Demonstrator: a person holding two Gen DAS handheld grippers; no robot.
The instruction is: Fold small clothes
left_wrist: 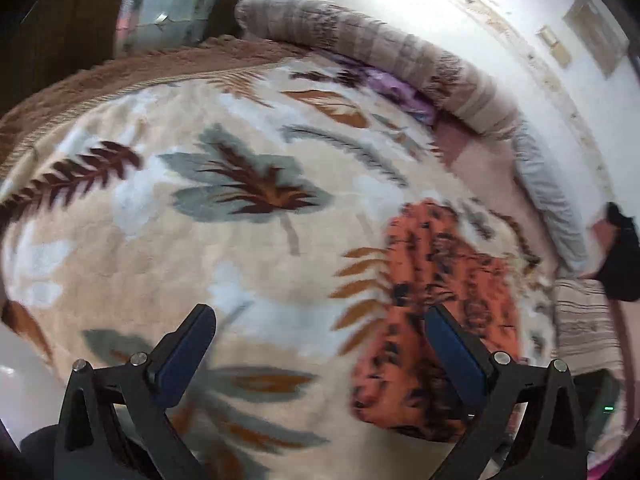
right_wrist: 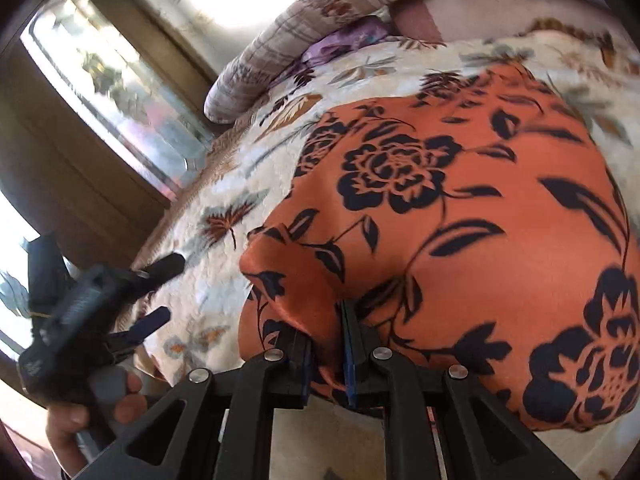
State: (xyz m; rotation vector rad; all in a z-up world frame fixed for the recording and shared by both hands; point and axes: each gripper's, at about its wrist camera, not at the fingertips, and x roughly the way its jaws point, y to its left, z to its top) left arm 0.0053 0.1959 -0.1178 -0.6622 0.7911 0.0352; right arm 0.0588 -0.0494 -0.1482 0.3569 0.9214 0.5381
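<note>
Orange flowery cloth (right_wrist: pixel 460 216) lies on leafy blanket (left_wrist: pixel 200 240) on bed. Right gripper (right_wrist: pixel 326 344) pinches bunched near edge of cloth tight, likely to lift it over for fold. Left gripper (left_wrist: pixel 320 344) wide apart, holding nothing, just beside cloth. Left view blurry, so touching or not unclear.
</note>
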